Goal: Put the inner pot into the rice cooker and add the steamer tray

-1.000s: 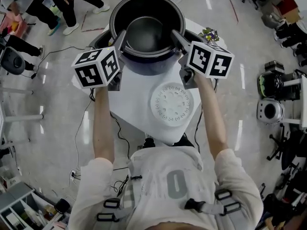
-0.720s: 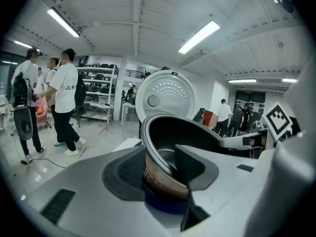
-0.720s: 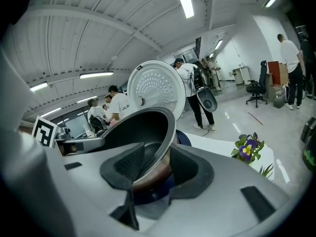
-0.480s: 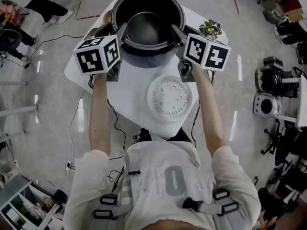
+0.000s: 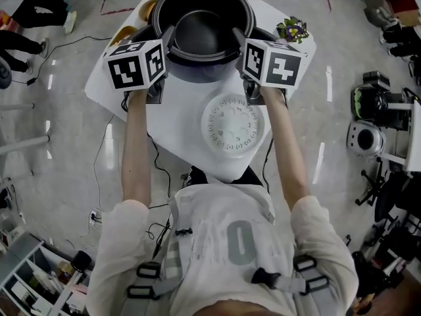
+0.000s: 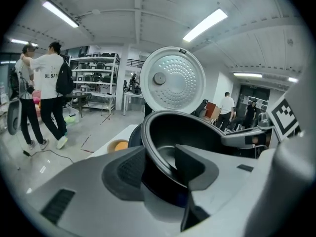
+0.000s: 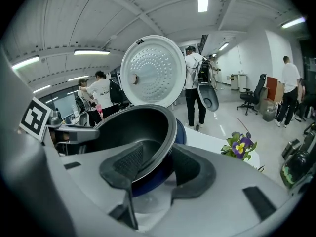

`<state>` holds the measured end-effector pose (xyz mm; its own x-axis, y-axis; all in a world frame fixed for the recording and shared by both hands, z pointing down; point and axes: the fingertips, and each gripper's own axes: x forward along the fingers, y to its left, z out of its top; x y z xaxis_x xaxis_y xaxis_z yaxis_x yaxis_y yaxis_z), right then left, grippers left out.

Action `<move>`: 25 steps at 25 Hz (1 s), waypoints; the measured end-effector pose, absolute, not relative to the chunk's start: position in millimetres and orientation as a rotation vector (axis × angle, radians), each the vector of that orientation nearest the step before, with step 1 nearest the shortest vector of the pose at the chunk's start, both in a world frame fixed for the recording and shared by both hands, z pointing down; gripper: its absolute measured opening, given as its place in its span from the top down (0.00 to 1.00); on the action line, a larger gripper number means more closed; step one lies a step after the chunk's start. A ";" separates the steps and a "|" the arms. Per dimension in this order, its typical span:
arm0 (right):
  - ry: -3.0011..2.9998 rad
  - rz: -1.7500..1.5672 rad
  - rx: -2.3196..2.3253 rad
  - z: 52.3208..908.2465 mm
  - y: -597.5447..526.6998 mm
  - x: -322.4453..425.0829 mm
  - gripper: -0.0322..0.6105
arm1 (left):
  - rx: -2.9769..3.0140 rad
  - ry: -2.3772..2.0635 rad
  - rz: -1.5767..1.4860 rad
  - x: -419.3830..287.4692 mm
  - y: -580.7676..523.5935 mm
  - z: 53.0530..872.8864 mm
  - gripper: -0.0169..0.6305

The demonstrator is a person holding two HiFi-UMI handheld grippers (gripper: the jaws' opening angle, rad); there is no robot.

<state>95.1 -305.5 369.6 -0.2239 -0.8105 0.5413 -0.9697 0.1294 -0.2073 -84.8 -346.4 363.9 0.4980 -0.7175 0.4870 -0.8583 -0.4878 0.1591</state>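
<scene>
The left gripper and right gripper clamp the inner pot rim, right jaws just easing wider; lower it level into the rice cooker.

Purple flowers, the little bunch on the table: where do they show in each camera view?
Head view: upper right, purple flowers just right of the black inner pot.
Left gripper view: not in it.
Right gripper view: lower right, right of the pot.
Shared landmark: the inner pot, centre of both gripper views.
</scene>
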 end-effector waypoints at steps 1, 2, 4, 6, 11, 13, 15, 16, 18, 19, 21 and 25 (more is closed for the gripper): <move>-2.117 0.749 1.739 369.5 -305.8 94.6 0.66 | 2.363 -1.302 0.487 -85.2 -347.0 365.3 0.70; -2.124 0.737 1.745 369.2 -306.1 94.1 0.66 | 2.365 -1.296 0.465 -85.7 -347.4 365.7 0.70; -2.135 0.703 1.763 369.4 -307.7 93.4 0.66 | 2.374 -1.300 0.430 -86.6 -349.0 364.6 0.69; -2.115 0.648 1.781 370.5 -309.7 94.1 0.66 | 2.384 -1.311 0.420 -86.5 -350.4 364.8 0.69; -2.052 0.517 1.804 373.3 -308.9 96.5 0.66 | 2.401 -1.329 0.423 -83.2 -349.5 366.2 0.69; -2.042 0.498 1.807 372.8 -309.3 94.1 0.66 | 2.409 -1.345 0.416 -85.8 -349.9 365.0 0.69; -2.039 0.479 1.819 372.0 -309.4 91.7 0.66 | 2.433 -1.390 0.418 -89.8 -350.1 364.5 0.68; -2.037 0.464 1.825 371.5 -309.5 91.0 0.65 | 2.450 -1.429 0.431 -91.5 -350.3 364.9 0.68; -2.028 0.431 1.836 370.5 -309.8 90.1 0.65 | 2.469 -1.495 0.436 -93.3 -350.4 365.1 0.68; -2.025 0.420 1.842 370.0 -309.8 90.3 0.65 | 2.465 -1.506 0.422 -93.5 -350.5 365.0 0.68; -2.025 0.420 1.852 369.2 -309.6 91.3 0.66 | 2.451 -1.500 0.402 -93.2 -350.8 364.6 0.68; -2.040 0.439 1.856 369.8 -310.0 90.9 0.66 | 2.447 -1.501 0.415 -93.8 -351.3 365.0 0.68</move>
